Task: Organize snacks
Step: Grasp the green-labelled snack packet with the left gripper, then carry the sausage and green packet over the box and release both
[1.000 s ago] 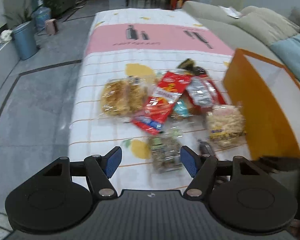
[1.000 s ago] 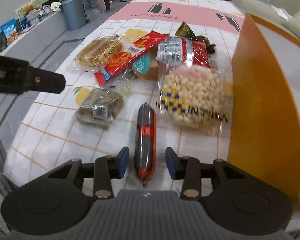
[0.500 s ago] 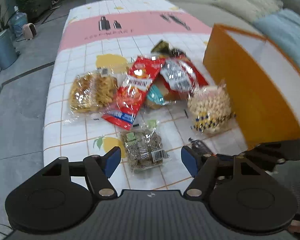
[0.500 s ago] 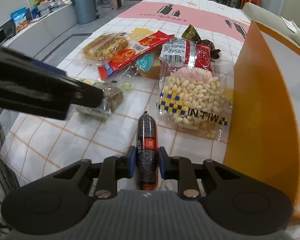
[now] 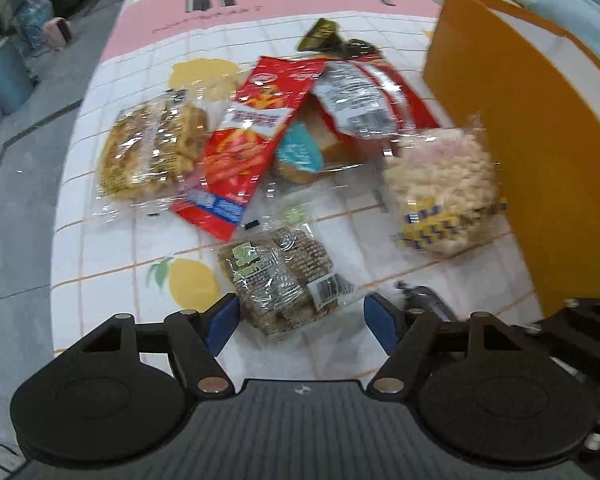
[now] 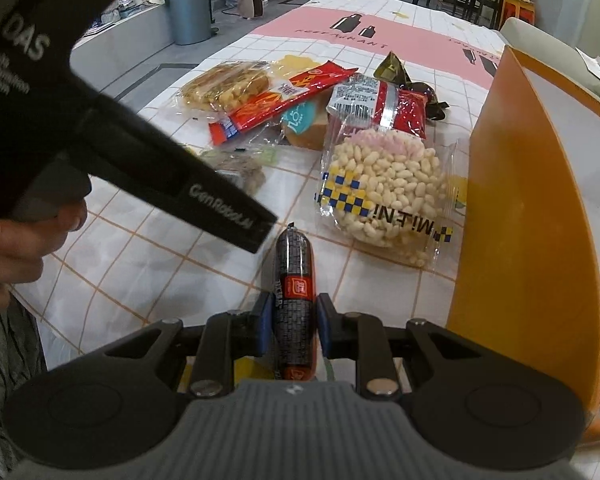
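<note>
Right hand-held gripper [image 6: 290, 322] clamped on dark plastic-wrapped sausage stick [image 6: 293, 280] near tabletop's front edge; left hand-held gripper [image 5: 300, 320] wide open, empty. Risk: slick round casing slipping during lift toward orange box [image 6: 532, 220].

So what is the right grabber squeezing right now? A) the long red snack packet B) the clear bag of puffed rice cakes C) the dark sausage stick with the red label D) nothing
C: the right gripper has its blue pads closed against the dark sausage stick with the red label.
</note>
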A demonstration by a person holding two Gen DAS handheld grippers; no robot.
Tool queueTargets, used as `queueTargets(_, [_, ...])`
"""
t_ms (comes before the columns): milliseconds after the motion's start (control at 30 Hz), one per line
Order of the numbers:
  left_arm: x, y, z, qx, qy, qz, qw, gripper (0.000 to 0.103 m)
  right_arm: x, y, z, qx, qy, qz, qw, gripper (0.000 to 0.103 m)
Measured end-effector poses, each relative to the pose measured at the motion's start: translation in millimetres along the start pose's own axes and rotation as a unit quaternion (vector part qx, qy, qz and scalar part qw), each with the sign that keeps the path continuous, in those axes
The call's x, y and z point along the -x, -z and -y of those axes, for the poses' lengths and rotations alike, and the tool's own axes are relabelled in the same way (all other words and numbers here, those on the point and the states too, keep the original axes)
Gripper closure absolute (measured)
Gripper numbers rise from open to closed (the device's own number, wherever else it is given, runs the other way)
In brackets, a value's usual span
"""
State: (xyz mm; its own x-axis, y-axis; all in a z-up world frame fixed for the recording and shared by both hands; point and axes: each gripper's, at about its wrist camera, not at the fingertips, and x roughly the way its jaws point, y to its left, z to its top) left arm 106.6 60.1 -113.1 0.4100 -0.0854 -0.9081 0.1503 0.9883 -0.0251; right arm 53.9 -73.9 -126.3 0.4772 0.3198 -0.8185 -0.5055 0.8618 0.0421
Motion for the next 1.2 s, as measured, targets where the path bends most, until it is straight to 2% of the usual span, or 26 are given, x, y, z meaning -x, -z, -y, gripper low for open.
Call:
queueTargets(200, [1.1, -8.3, -5.7, 0.055, 0.035, -0.016, 0.9978, 0.020, -0.5, -0.7, 1.4, -0.009, 0.000, 0.000, 1.000, 0.081])
queueTargets(300, [-6.2, -16.7, -12.9, 0.101, 0.053, -0.026, 0.9932, 0.015, -0.5, -0.5, 1.3, -0.012, -0.001, -0.001, 1.000, 0.080])
queueTargets(333, [-8.5, -19.6, -14.1, 0.112, 0.055, -0.025, 0.9919, 0.010, -0.7, -0.9, 1.6, -0.012, -0.002, -0.001, 1.000, 0.079])
queueTargets(400, [-11.8, -24.6, -10.6, 0.116, 0.046, -0.019, 0.9920, 0.010, -1.0, -1.1, 1.6, -0.012, -0.003, 0.000, 1.000, 0.079])
queueTargets(467, [-15.3, -27.2, -3.6, 0.099, 0.024, -0.007, 0.9948, 0.010, -1.7, -1.4, 1.1, -0.007, -0.003, 0.001, 1.000, 0.079])
queueTargets(500, [-17.2, -27.5, 1.1, 0.085, 0.009, -0.001, 0.9964, 0.010, -1.8, -1.5, 0.7, -0.005, -0.003, 0.002, 1.000, 0.079])
queueTargets(533, [-18.4, -26.8, 6.9, 0.068, -0.010, 0.004, 0.9976, 0.024, -2.2, -1.8, 0.6, -0.003, -0.004, 0.003, 1.000, 0.079])
queueTargets(600, [-17.2, -25.9, 16.6, 0.043, -0.041, 0.009, 0.9982, 0.041, -2.1, -1.6, -0.2, -0.001, -0.004, 0.003, 1.000, 0.079])
queueTargets(833, [-11.2, -19.1, 1.7, 0.073, -0.015, 0.019, 0.9970, 0.047, 2.2, 1.5, -6.6, 0.011, 0.001, 0.005, 1.000, 0.081])
queueTargets(1033, [-0.6, -15.8, -25.6, 0.128, 0.029, 0.019, 0.9911, 0.049, 8.2, 0.7, -3.5, 0.002, -0.009, 0.010, 1.000, 0.081])
queueTargets(1200, [12.5, -13.6, -39.4, 0.140, 0.036, 0.028, 0.9891, 0.050, 19.6, -0.8, 2.3, -0.016, -0.032, 0.030, 0.999, 0.081])
